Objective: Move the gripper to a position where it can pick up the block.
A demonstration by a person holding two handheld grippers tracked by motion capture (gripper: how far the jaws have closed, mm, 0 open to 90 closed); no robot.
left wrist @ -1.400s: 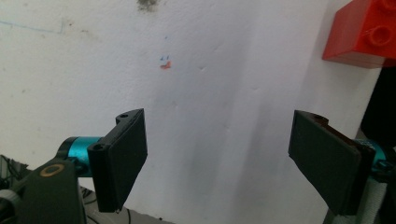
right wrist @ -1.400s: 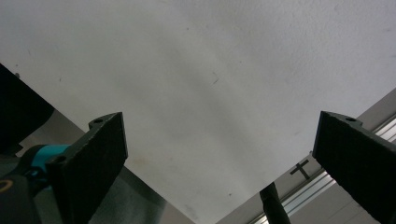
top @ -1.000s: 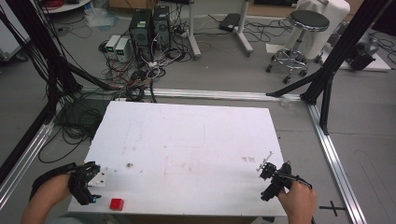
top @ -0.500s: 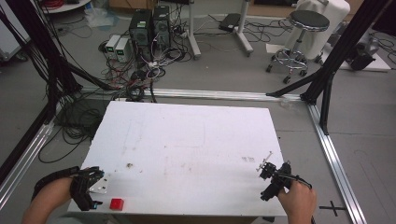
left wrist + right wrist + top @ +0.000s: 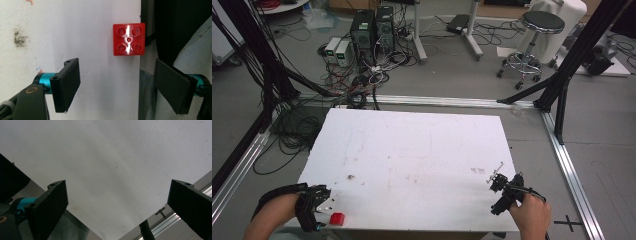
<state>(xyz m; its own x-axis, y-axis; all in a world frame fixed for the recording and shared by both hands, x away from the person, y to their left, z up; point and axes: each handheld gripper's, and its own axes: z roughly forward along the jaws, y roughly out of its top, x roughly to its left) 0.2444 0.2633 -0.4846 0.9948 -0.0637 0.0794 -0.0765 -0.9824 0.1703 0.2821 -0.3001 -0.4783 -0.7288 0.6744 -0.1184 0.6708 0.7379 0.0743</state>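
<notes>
Red brick (image 5: 129,39): light, rigid, slick plastic at table (image 5: 412,165) edge; left gripper (image 5: 122,87) wide open, empty; grasp flat sidewalls.

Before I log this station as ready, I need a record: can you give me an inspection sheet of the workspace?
Surface: white table, scuffed and stained.
Job's things: one red brick at the near edge, studs up.
Clutter: nothing seen.
Grippers: left tool open, the brick just ahead of its jaws, untouched; right tool open over bare table.
Cables: tangled on the floor beyond the table's far left corner.
Surroundings: computer towers, stool, black frame.
</notes>
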